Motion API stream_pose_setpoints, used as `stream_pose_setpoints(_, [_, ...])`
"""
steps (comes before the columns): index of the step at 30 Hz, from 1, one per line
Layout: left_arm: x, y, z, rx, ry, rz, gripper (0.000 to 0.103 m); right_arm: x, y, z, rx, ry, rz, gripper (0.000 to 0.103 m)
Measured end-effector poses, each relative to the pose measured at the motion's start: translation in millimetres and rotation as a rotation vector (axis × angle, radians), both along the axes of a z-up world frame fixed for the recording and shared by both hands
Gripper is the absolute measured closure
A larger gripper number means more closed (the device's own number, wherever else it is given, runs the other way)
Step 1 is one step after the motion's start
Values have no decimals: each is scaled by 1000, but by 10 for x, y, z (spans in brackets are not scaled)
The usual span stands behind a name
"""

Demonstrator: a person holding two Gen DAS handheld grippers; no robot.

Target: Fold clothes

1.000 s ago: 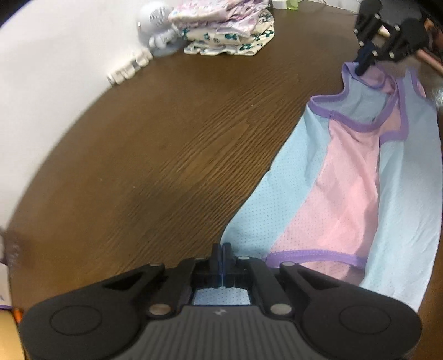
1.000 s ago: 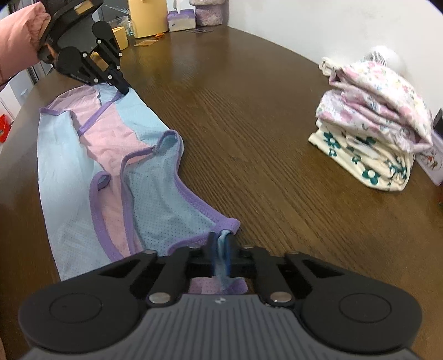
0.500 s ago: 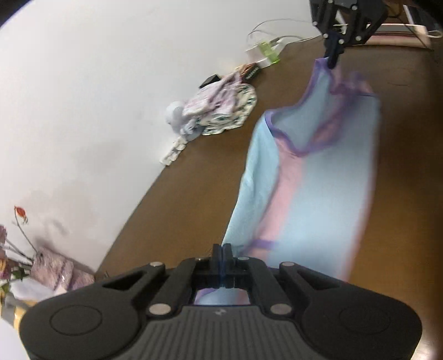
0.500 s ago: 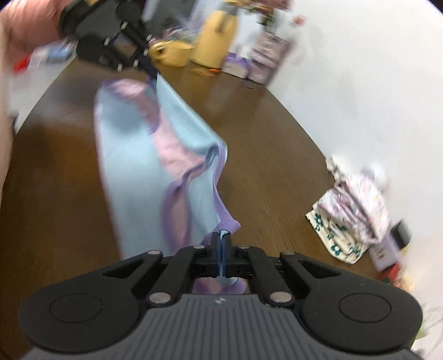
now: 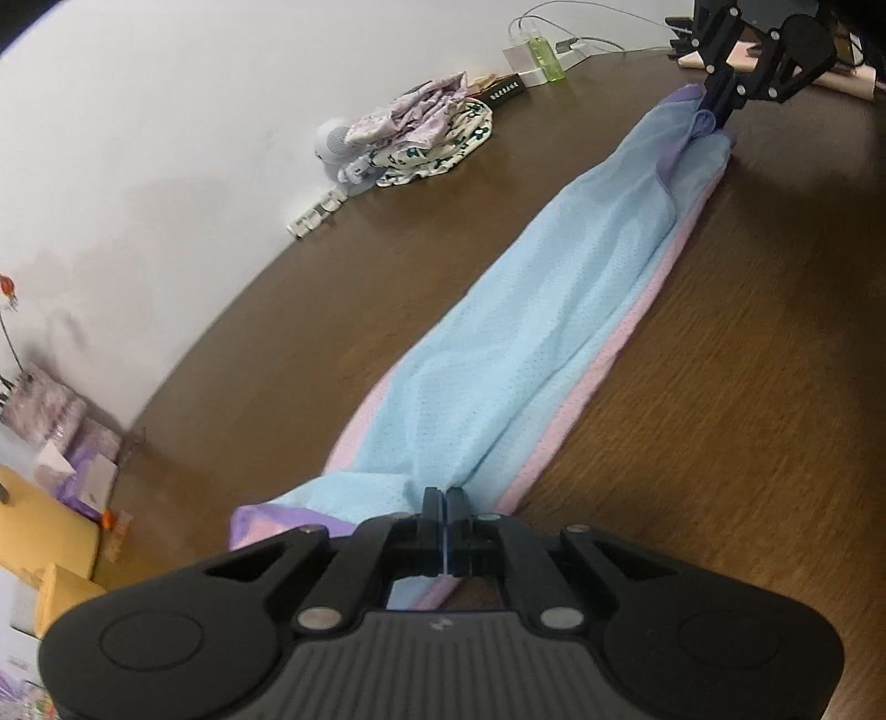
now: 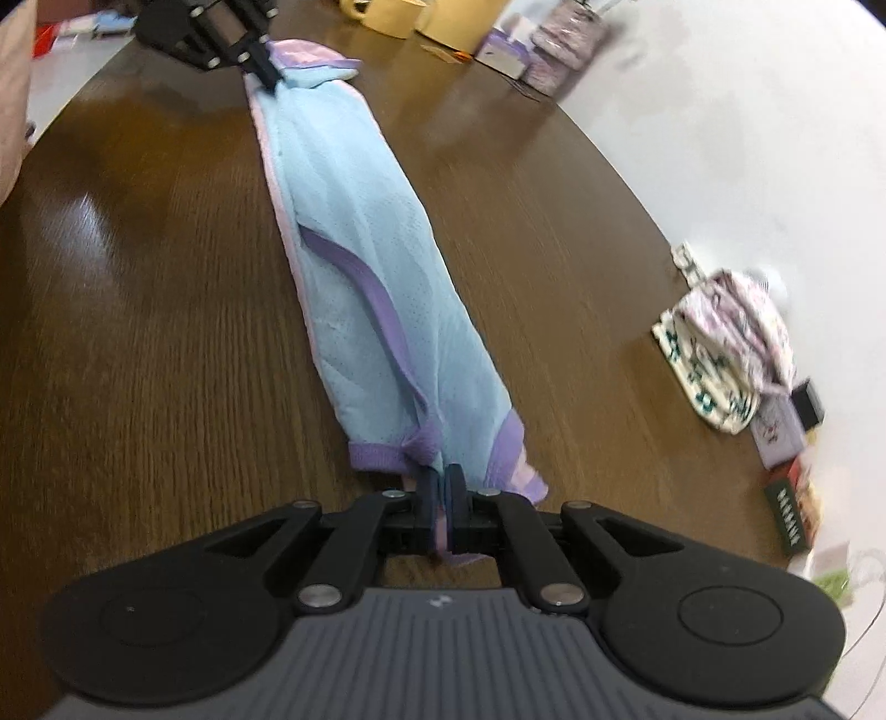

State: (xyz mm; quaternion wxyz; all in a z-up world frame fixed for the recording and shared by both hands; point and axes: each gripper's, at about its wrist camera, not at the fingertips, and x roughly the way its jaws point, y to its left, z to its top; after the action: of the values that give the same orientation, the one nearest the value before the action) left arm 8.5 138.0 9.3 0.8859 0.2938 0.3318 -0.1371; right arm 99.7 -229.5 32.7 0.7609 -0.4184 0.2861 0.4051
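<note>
Folded lengthwise since a second ago, when it lay open showing its pink panel and armholes, the light-blue mesh tank top (image 5: 531,310) now stretches as a narrow strip across the brown wooden table (image 5: 747,387) between the two grippers. Straight ahead of the left gripper (image 5: 444,501), the right gripper (image 5: 720,108) pinches the purple-trimmed far end; the left one's jaws are clamped on the near hem. From the right wrist, the right gripper (image 6: 443,482) grips the purple strap end just ahead of its fingers, both tools low over the tabletop. Ahead and left of the left gripper, a stack of folded floral clothes (image 5: 426,133) sits against the white wall beside a small white round object (image 5: 335,147). Yellow containers (image 6: 410,16) stand beyond the left gripper (image 6: 260,61).
</note>
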Motion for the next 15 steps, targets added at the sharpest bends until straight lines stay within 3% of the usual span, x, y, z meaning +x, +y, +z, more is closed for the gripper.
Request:
stream_pose_setpoints(2, [-18, 100, 90, -87, 6, 27, 95, 20, -87, 59, 73, 59, -35, 72])
stream_pose_setpoints(3, [-26, 149, 134, -130, 9, 40, 91, 45, -155, 127, 144, 102, -63, 68])
stream_pose_setpoints(5, [-44, 249, 224, -217, 16, 67, 78, 123, -287, 270, 307, 174, -119, 66])
stream_pose_setpoints(7, [43, 430, 357, -318, -23, 165, 61, 209, -356, 379, 445, 215, -168, 62])
stream_pose_setpoints(9, [163, 580, 424, -393, -42, 260, 60, 303, -325, 418, 520, 224, -211, 59])
stream_pose_setpoints(12, [387, 693, 338, -436, -2, 371, 62, 446, -145, 332, 537, 252, -265, 59])
stream_pose_setpoints(15, [612, 806, 251, -478, 38, 483, 64, 509, -1, 159, 487, 261, -313, 59])
